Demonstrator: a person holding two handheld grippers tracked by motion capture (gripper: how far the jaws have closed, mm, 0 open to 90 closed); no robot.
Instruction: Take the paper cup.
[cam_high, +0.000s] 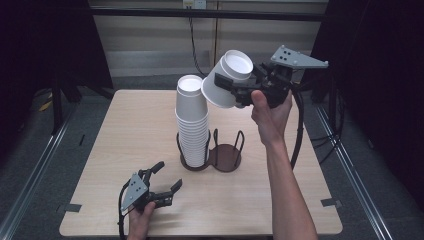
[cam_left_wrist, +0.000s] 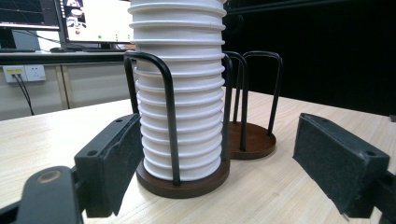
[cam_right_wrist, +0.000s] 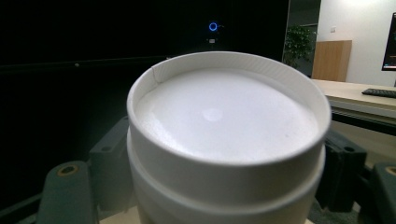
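Wooden table's tidy, but your right gripper (cam_high: 239, 89) has its jaws clamped on a tilted cup (cam_high: 226, 79) right beside the stack (cam_high: 192, 122) in the holder (cam_high: 210, 161) – brush it and it topples; left gripper (cam_high: 164, 183) gapes wide, holding nothing

Stack of cups (cam_high: 192, 125) standing in left ring of two-ring holder (cam_high: 225, 159), near centre of worktop (cam_high: 125, 130). Right ring just beside, on same base line, holding nothing. Single cup (cam_high: 226, 80) raised above and right of stack top, tilted, base end toward stack, clamped between fingers of right gripper (cam_high: 245, 89); close to stack top, contact not determinable. Right gripper behind and right of holder, well off worktop surface. Left gripper (cam_high: 167, 180) low at front left of worktop, before and left of holder, well apart from it, fingers (cam_left_wrist: 114, 163) spread, pointing toward stack.
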